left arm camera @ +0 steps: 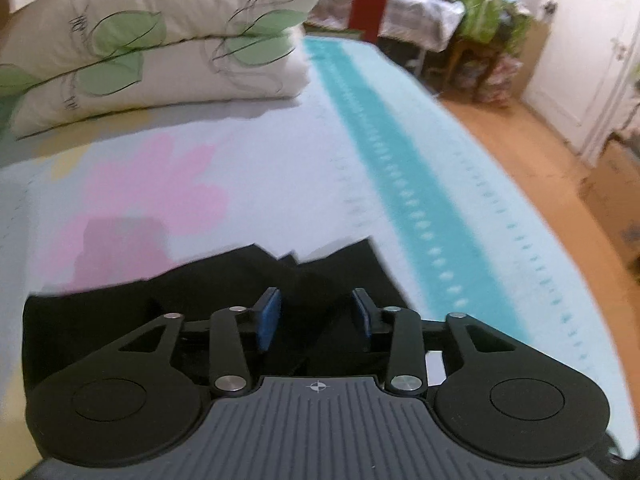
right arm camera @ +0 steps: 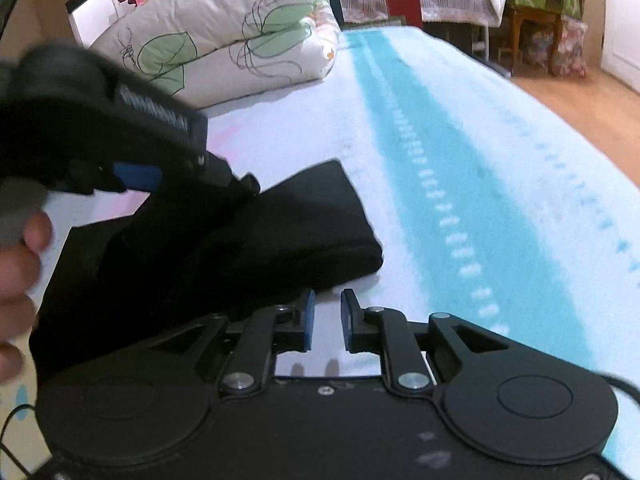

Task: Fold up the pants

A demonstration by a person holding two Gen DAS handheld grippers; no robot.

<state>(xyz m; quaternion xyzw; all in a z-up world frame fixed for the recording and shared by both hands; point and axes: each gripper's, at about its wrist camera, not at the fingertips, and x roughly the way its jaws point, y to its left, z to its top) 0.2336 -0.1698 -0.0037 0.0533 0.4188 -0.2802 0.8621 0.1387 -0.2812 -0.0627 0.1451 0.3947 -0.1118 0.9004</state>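
Note:
The black pants [left arm camera: 224, 280] lie folded into a compact bundle on the bed, also seen in the right wrist view [right arm camera: 248, 240]. My left gripper [left arm camera: 316, 312] hovers just above the bundle with its blue-padded jaws apart and nothing between them; it also shows from the side at upper left in the right wrist view [right arm camera: 132, 176]. My right gripper [right arm camera: 327, 316] is at the bundle's near right edge, over bare sheet, jaws slightly apart and empty.
The bed sheet [left arm camera: 304, 168] is pale blue with a teal stripe [left arm camera: 404, 184] and a pink flower print. A folded white quilt with green leaves [left arm camera: 160, 40] lies at the bed's far end. Wooden floor [left arm camera: 540, 160], a cardboard box and cluttered furniture are to the right.

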